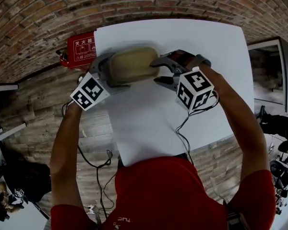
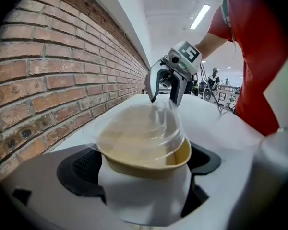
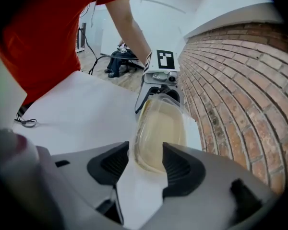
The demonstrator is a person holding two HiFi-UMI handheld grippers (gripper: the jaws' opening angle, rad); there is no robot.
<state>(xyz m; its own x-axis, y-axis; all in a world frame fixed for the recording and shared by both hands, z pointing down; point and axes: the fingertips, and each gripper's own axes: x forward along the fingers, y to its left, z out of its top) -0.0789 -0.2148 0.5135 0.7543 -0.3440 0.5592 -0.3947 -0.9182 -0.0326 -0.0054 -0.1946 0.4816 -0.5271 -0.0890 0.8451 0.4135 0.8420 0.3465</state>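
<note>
Both my grippers are clamped on the tan container [image 1: 132, 65]: L gripper [image 1: 104, 70] at its 9 o'clock, R gripper [image 1: 157, 71] at 3. Clear lid [image 2: 144, 128] still on, unopened.

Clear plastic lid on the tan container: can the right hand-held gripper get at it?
Probably yes: the right hand-held gripper has its jaws either side of the clear plastic lid, touching it, nothing between; the left hand-held gripper grips the tan oval container.

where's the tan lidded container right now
Head view, centre: the tan lidded container is held at the far end of the white table, the left gripper on its left end and the right gripper on its right.
</note>
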